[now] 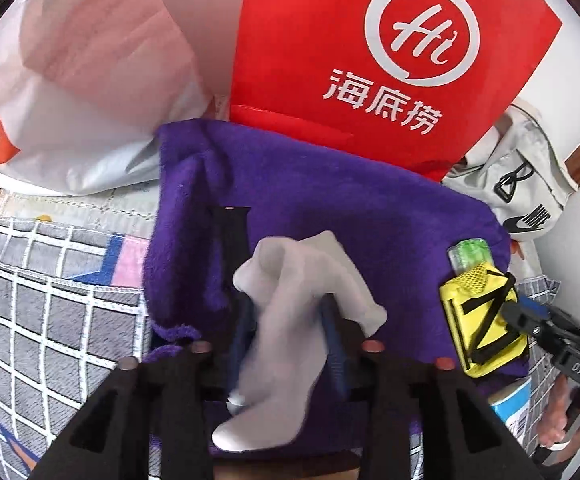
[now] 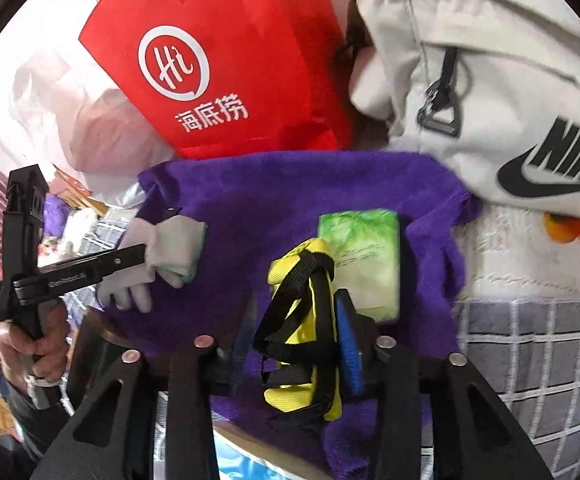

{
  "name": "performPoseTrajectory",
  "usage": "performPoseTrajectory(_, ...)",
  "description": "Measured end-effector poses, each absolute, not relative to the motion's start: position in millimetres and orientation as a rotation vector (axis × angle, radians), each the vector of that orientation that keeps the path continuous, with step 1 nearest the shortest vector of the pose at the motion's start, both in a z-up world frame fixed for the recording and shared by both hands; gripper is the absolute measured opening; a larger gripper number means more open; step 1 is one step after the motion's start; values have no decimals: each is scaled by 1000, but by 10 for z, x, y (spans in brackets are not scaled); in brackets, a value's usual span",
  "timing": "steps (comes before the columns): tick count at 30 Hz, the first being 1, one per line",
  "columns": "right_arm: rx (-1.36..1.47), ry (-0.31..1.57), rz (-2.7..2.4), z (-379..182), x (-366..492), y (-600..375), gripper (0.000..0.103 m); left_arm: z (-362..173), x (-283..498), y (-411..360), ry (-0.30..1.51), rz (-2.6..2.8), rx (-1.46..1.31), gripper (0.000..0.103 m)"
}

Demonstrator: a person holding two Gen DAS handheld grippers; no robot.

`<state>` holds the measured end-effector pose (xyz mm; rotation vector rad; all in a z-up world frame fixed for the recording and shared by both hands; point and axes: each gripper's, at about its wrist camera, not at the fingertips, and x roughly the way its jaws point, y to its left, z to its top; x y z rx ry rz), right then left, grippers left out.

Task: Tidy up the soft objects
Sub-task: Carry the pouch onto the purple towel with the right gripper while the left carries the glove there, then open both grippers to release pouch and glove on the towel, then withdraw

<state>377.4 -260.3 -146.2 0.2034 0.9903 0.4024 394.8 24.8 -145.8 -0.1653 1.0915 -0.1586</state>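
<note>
A purple towel [image 1: 330, 200] is spread over the checked bedspread [image 1: 49, 300], and 2 soft things are being set down on it at once. Near the towel's left edge, a pale grey sock [image 1: 290, 320] lies between the fingers of the left gripper [image 1: 290, 332]; the jaws are parted and the blue pads do not seem to be pressing, so the sock is judged to be loose, draped rather than pinched. Near the right edge, a yellow pouch [image 2: 310, 320] with black straps sits between the fingers of the right gripper [image 2: 302, 340], again with the jaws standing apart and no clear squeeze seen. A green tissue pack [image 2: 362, 256] is found touching the pouch's far end, toward the towel's far right corner. Behind the far edge, a red bag [image 1: 370, 60], a white plastic bag [image 1: 89, 80] and a grey backpack [image 2: 490, 80] are stacked.

The step in hand is read as the release of both items onto the towel. Next, a clean lift of both grippers is called for, straight away from the cloth, so that neither sock nor strap is snagged and dragged out of place.
</note>
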Motion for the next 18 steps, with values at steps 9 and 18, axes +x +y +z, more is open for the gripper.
performPoseTrajectory(9,180,876,309,-1148,3523,-2723,75,-1143,3654,308,1016,-98,-98,62)
performPoseTrajectory(18,120,797,275,-821,2918,-2608,75,-746,3002,548,820,-112,-208,62)
